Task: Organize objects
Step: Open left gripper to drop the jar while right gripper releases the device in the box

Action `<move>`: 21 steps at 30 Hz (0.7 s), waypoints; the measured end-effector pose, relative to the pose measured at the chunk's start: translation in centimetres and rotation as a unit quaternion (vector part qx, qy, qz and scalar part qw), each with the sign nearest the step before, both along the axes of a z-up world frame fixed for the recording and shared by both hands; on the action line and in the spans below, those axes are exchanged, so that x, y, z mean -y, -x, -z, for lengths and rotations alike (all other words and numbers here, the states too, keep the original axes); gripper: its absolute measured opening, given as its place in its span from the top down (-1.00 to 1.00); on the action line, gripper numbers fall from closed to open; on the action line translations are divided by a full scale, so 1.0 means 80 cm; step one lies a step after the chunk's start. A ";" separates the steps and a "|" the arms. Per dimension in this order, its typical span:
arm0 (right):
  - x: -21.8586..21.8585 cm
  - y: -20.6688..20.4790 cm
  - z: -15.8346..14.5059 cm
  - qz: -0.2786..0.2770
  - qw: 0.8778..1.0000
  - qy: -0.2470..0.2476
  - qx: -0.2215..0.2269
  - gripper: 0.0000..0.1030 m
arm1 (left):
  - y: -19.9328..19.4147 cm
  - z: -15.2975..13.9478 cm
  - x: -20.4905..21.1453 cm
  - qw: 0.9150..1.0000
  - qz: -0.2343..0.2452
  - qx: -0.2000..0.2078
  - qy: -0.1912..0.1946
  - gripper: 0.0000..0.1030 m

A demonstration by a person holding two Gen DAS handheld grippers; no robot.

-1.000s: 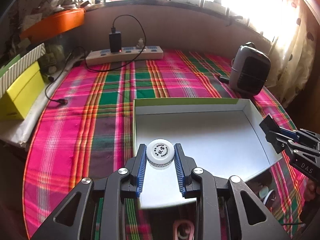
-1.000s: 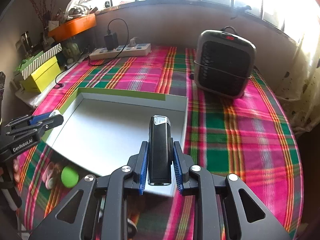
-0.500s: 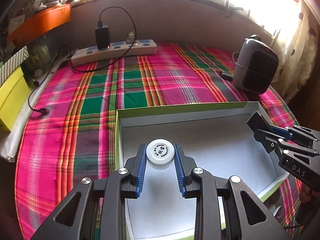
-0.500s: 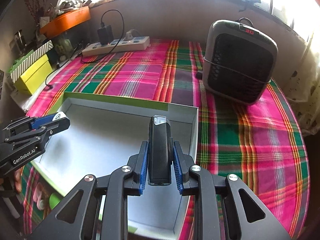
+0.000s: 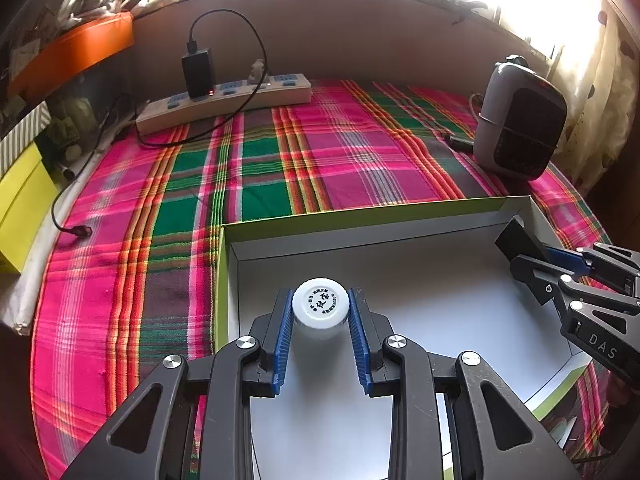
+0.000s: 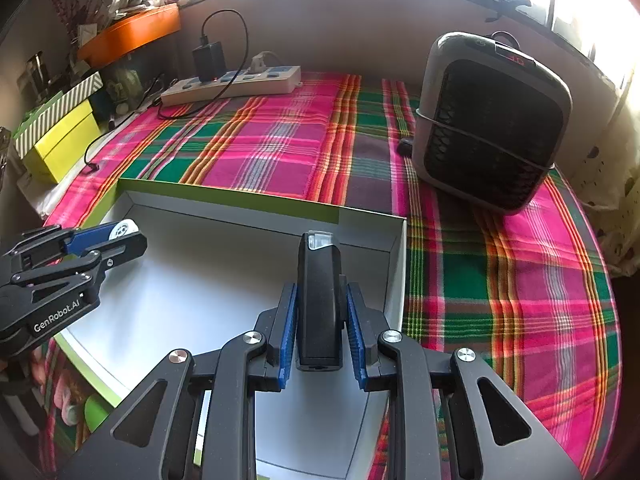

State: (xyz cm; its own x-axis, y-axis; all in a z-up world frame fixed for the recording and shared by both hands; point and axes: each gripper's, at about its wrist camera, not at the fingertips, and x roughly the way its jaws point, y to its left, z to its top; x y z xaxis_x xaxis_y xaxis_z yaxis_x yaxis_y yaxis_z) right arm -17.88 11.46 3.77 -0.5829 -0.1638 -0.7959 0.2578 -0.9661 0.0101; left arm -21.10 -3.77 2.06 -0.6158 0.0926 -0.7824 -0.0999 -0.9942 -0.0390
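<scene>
White-capped bottle point(image 5: 320, 307) clamped in my left hand-held gripper point(image 5: 320, 334), black device point(image 6: 319, 300) in right hand-held gripper point(image 6: 320, 334); both over box point(image 5: 400, 220), box bare, nothing placed yet.

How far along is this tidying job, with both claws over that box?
Nothing is put away yet: the box floor that shows is bare. In hand: the left gripper clamps a white-capped bottle, the right gripper a black device, both over the box. Left: lowering and releasing them.
</scene>
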 end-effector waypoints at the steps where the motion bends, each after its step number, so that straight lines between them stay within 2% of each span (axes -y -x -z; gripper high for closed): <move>1: 0.001 0.001 0.000 0.000 1.000 0.000 0.000 0.52 | 0.000 0.000 0.000 1.000 0.000 -0.001 0.001 0.51; 21: 0.006 0.001 0.002 0.001 1.000 -0.007 -0.001 0.52 | 0.003 -0.003 0.001 1.000 0.002 -0.003 0.001 0.47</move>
